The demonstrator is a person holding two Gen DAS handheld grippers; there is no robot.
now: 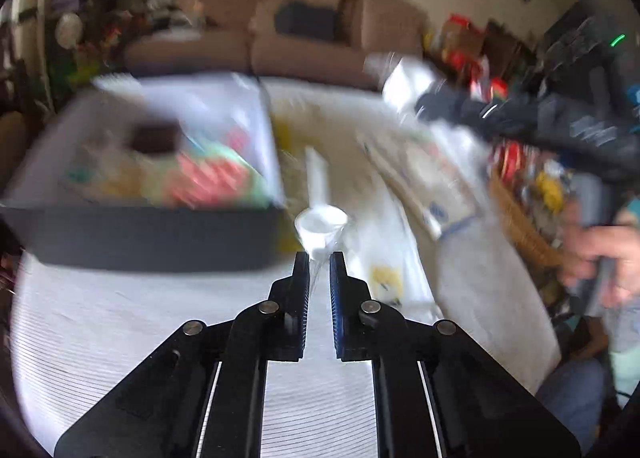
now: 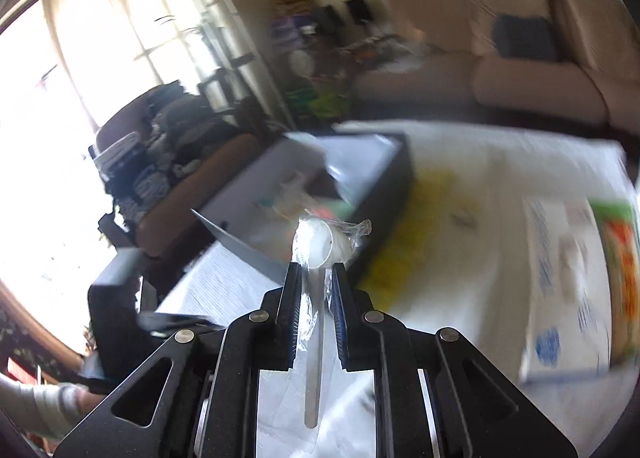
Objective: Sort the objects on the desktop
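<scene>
Brown sofa (image 1: 304,38) sat against the far wall past the table's far edge, with a dark cushion (image 1: 306,20) on its seat. Beyond the table's left edge, a bright window with pale curtains (image 2: 120,30) stood behind a chair piled with folded clothes (image 2: 168,138), and cluttered shelves (image 2: 312,54) filled the far corner between window and sofa. Wicker basket (image 1: 520,226) of colourful packets sat at the table's right edge; everything was motion-blurred, no labels readable.

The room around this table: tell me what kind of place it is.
Most likely a home living room: a brown sofa stands along the back wall, a curtained window lets in daylight, and cluttered shelves fill the corner.
</scene>
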